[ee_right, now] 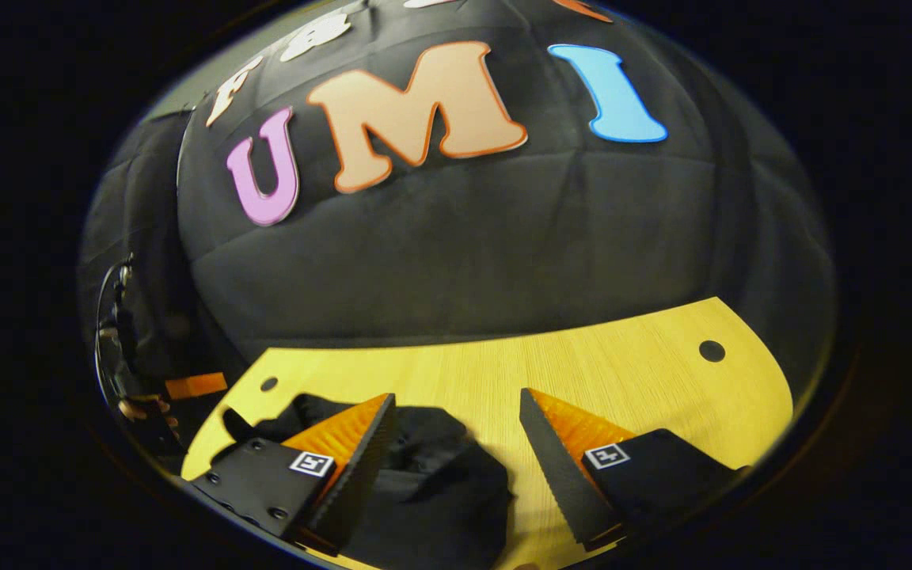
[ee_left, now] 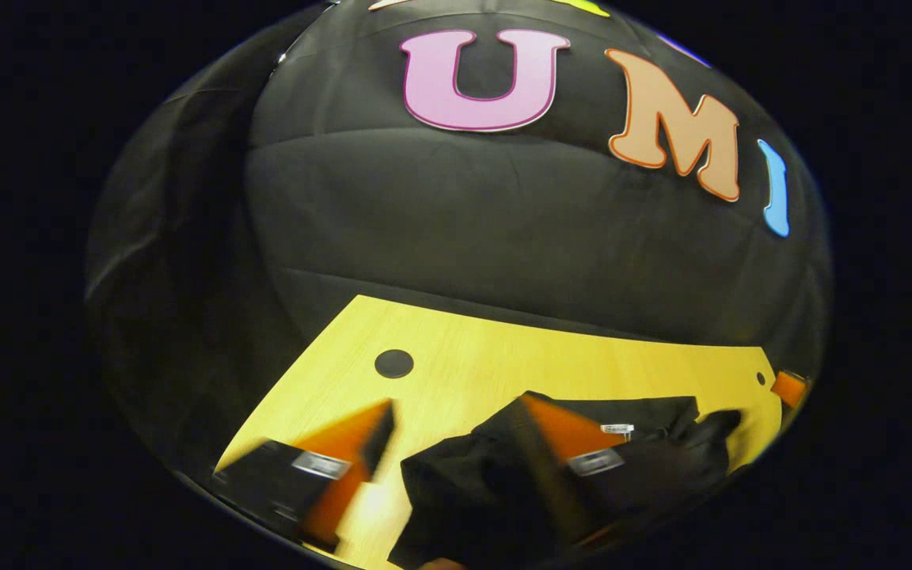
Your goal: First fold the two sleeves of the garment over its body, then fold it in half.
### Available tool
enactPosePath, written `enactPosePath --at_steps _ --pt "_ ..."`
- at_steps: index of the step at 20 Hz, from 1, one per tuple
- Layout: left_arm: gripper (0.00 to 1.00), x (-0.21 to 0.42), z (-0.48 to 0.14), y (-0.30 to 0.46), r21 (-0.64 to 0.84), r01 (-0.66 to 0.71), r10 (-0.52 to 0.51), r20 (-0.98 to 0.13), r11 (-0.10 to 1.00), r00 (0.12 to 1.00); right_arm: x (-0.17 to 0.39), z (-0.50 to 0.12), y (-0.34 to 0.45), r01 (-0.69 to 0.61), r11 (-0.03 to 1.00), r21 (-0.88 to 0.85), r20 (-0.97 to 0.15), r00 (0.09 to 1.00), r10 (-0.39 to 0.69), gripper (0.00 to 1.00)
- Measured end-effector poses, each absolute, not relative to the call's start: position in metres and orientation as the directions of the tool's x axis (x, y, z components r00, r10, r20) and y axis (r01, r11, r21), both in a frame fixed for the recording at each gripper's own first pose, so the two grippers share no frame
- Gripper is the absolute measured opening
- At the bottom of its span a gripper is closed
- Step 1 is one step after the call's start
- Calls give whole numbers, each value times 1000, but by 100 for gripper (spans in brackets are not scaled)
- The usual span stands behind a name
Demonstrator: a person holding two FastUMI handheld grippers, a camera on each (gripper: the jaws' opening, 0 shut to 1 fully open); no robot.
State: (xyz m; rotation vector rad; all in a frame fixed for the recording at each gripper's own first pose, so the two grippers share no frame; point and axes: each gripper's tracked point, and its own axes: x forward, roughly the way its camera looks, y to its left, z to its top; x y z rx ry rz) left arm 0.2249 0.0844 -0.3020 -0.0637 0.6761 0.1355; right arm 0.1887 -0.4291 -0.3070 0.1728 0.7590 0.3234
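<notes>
Hovering with fingers spread and empty over the yellow bench, the left gripper and right gripper risk pinching several bunched layers of the crumpled black garment below, dragging it askew.

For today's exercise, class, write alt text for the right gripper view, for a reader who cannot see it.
The right gripper, its orange and black jaws wide open, hangs above a yellow wooden table. A crumpled black garment lies on the table beneath and between the jaws, nearer the left one. Black cloth forms the wall behind.
</notes>
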Motion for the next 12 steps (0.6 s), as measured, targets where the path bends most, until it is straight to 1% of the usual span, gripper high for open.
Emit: enactPosePath --at_steps 1,2,5,8,12 --pt "90 227 -288 81 -23 -141 100 -597 990 796 189 -304 -438 -223 946 234 -640 697 323 96" --pt "96 227 -276 83 -25 -143 104 -569 989 816 190 -302 -447 -224 955 194 -640 709 296 98" --pt "95 227 -242 85 -27 -149 116 -496 988 860 179 -290 -452 -238 958 160 -623 729 285 98" --pt "95 217 -212 81 -41 -140 106 -457 989 883 157 -269 -457 -251 958 137 -592 755 282 98" --pt "95 187 -160 76 -73 -112 76 -379 991 922 118 -212 -460 -251 961 116 -513 814 275 98"
